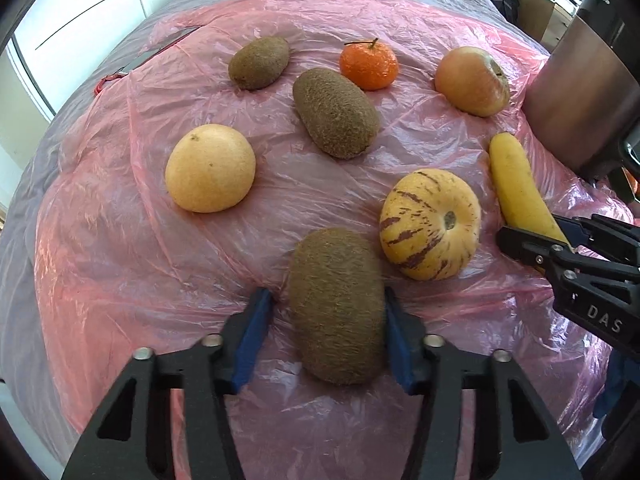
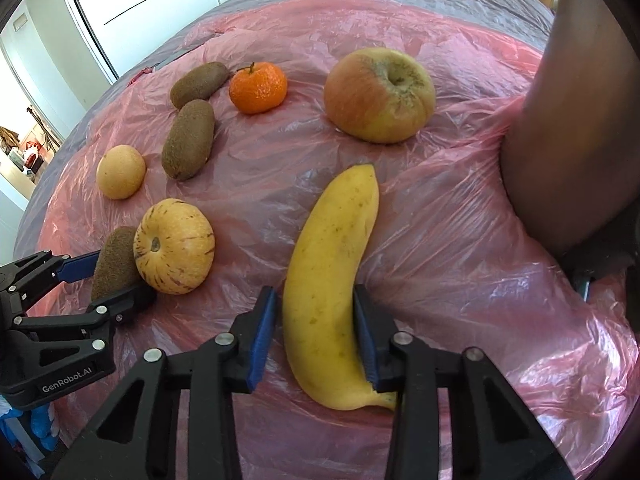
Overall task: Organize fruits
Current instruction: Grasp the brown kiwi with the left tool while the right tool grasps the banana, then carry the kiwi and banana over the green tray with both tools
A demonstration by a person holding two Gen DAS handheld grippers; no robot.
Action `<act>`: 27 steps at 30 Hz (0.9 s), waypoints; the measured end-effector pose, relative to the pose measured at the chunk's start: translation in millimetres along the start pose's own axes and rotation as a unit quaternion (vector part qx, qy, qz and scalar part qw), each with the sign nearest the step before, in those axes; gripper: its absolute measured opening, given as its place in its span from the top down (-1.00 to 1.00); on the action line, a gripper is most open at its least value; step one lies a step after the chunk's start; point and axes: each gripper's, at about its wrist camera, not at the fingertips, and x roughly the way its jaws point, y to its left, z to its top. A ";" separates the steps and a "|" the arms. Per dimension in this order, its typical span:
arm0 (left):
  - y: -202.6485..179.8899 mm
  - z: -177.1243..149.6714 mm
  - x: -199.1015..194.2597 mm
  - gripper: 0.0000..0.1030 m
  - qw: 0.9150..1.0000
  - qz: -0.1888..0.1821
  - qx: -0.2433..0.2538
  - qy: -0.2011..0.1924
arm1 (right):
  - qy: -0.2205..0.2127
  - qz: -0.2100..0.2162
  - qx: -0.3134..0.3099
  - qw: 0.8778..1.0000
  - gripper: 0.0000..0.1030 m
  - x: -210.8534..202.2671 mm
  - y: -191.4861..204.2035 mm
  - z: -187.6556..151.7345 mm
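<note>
A brown kiwi lies on the pink plastic sheet, and my left gripper is shut on it, one blue pad on each flank. In the right wrist view that same gripper clasps the kiwi beside a striped yellow melon. My right gripper is shut on the lower half of a yellow banana, which lies lengthwise between the pads. From the left wrist view the right gripper holds the banana at its near end.
Two more kiwis, a tangerine, an apple and a pale yellow round fruit lie spread over the sheet. A tall dark container stands at the right edge. Grey cover surrounds the sheet.
</note>
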 end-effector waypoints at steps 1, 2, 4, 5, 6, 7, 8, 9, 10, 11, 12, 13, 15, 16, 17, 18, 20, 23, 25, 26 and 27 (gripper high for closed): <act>0.0 0.5 0.2 0.31 1.000 -0.001 -0.002 -0.002 | -0.001 0.003 0.004 1.000 0.61 -0.3 -1.8 -0.2; 0.6 0.4 0.0 0.31 1.000 -0.003 -0.004 -0.004 | -0.002 0.010 0.009 1.000 0.62 -1.4 -4.1 -0.4; 1.9 -0.8 -1.0 0.32 1.000 -0.009 -0.006 -0.010 | -0.005 0.014 0.012 1.000 0.63 -3.4 -5.3 -1.6; 3.5 -1.1 -2.1 0.32 1.000 -0.014 -0.008 -0.013 | -0.008 0.015 0.013 1.000 0.64 -4.8 -5.4 -2.1; 6.1 -1.2 -3.8 0.33 1.000 -0.021 -0.013 -0.016 | -0.012 0.018 0.016 1.000 0.64 -7.2 -6.2 -3.0; 9.0 -1.3 -5.8 0.33 0.999 -0.028 -0.020 -0.019 | -0.015 0.020 0.020 0.999 0.64 -9.2 -7.1 -3.5; 11.9 -1.4 -7.8 0.33 0.999 -0.033 -0.027 -0.023 | -0.019 0.023 0.024 0.999 0.64 -11.8 -8.0 -4.5; 14.4 -1.4 -10.4 0.33 0.998 -0.038 -0.034 -0.026 | -0.024 0.024 0.026 0.999 0.64 -15.3 -8.5 -5.4; 15.9 -1.4 -13.2 0.33 0.998 -0.040 -0.037 -0.029 | -0.028 0.024 0.026 0.999 0.64 -19.1 -9.7 -7.2; 16.0 -1.8 -15.3 0.33 0.998 -0.039 -0.038 -0.031 | -0.031 0.024 0.026 0.999 0.64 -22.6 -9.3 -7.0; 17.0 -2.4 -18.4 0.33 0.998 -0.040 -0.041 -0.033 | -0.035 0.023 0.026 0.999 0.64 -26.6 -9.4 -7.6; 17.8 -3.4 -21.1 0.33 0.998 -0.042 -0.044 -0.035 | -0.039 0.023 0.027 0.999 0.64 -31.3 -9.8 -8.4; 20.1 -4.4 -28.2 0.33 0.997 -0.044 -0.050 -0.039 | -0.046 0.024 0.025 0.998 0.64 -41.0 -9.4 -9.3; 21.4 -4.6 -31.4 0.33 0.997 -0.045 -0.052 -0.041 | -0.049 0.024 0.025 0.998 0.64 -45.0 -8.6 -10.0; 22.3 -5.2 -34.9 0.33 0.997 -0.046 -0.055 -0.044 | -0.052 0.024 0.024 0.998 0.64 -49.1 -7.7 -10.4; 22.5 -6.2 -39.4 0.33 0.996 -0.046 -0.057 -0.047 | -0.055 0.026 0.025 0.998 0.64 -54.2 -6.3 -10.8; 21.8 -8.4 -47.5 0.33 0.996 -0.045 -0.058 -0.054 | -0.060 0.027 0.023 0.998 0.64 -62.6 -3.3 -12.5; 20.6 -11.8 -60.8 0.33 0.996 -0.044 -0.055 -0.063 | -0.065 0.030 0.021 0.997 0.64 -76.7 0.9 -18.5; 20.3 -14.7 -69.2 0.33 0.995 -0.043 -0.053 -0.069 | -0.069 0.032 0.024 0.997 0.64 -86.2 2.0 -23.9; 19.9 -16.9 -72.7 0.33 0.995 -0.042 -0.053 -0.071 | -0.070 0.034 0.025 0.997 0.64 -89.8 2.3 -26.4; 20.2 -19.2 -77.3 0.33 0.995 -0.042 -0.052 -0.074 | -0.071 0.034 0.026 0.997 0.64 -94.0 2.9 -29.3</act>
